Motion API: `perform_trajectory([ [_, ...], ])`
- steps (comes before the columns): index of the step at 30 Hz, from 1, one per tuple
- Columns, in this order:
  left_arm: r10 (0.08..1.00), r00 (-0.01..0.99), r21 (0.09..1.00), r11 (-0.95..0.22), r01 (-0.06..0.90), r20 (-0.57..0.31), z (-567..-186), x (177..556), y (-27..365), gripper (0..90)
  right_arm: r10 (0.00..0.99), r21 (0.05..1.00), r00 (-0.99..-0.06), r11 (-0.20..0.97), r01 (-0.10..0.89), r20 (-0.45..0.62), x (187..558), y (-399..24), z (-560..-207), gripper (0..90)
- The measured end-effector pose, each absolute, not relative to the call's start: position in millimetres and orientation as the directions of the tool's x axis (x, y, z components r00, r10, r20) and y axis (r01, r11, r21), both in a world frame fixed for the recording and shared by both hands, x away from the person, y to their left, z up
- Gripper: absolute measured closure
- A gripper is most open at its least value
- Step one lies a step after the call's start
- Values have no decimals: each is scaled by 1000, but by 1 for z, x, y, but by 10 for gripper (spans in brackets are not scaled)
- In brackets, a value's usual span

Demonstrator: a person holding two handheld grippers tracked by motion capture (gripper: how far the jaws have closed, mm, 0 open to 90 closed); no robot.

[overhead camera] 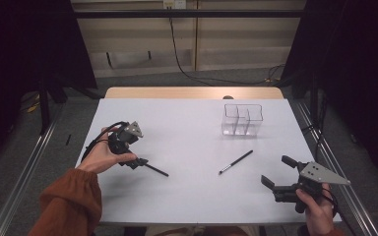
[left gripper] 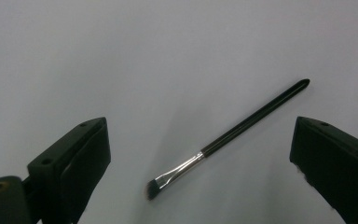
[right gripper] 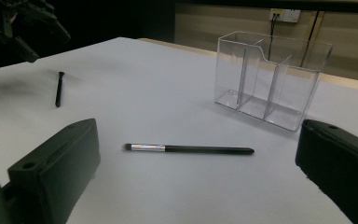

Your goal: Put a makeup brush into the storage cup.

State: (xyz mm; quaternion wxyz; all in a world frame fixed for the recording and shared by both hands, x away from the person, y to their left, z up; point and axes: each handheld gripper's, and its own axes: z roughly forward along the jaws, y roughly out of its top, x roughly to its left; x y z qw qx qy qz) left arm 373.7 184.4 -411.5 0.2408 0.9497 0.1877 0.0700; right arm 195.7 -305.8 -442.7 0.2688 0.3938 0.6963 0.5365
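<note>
Two makeup brushes and one clear organiser on a white tabletop [overhead camera: 187, 196], with a hand-held gripper at each near corner.

Item 1: left hand-held gripper [overhead camera: 139, 162], held low over the left part of the tabletop, close to the left edge. In the left gripper view its black jaws stand wide apart [left gripper: 200, 154], with a brush lying on the surface between them, touching neither jaw.

Item 2: left brush [left gripper: 228, 137], black handle, silver ferrule, dark flat bristles; flat on the tabletop, extending from the gripper toward the centre [overhead camera: 156, 170].

Item 3: right brush [overhead camera: 236, 162], same build, lying flat and diagonal in the open middle-right area, bristle end nearer the person. Bare surface on every side of it.

Item 4: clear plastic organiser [overhead camera: 242, 119], three upright compartments, empty, standing on the far right part, short of the far edge and well apart from both brushes.

Item 5: right hand-held gripper [overhead camera: 278, 172], at the near right corner by the right edge, jaws wide open and holding nothing; in its own view the right brush [right gripper: 189, 149] lies ahead between the jaws, the organiser [right gripper: 272, 77] beyond.

Open room: broad bare surface across the centre and far left.
</note>
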Motion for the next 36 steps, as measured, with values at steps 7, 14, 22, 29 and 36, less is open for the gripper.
perform_trajectory([
  [7, 376, 926, 438, -837, 328, 26, -418, 376, 181, 66, 835, 959, -548, 114, 261, 50, 196, -305, -443, 0],
  [14, 336, 942, 368, -878, 307, 18, -429, 376, 172, 88, 834, 958, -549, 115, 262, 50, 196, -305, -443, 0],
  [22, 297, 955, 318, -908, 274, 25, -438, 377, 168, 156, 837, 958, -545, 114, 263, 50, 196, -305, -443, 0],
  [29, 279, 960, 314, -913, 259, 20, -439, 378, 164, 229, 837, 957, -546, 115, 265, 51, 196, -305, -443, 0],
  [36, 264, 964, 267, -930, 251, 13, -447, 383, 160, 276, 836, 958, -547, 120, 261, 44, 196, -305, -443, 0],
])
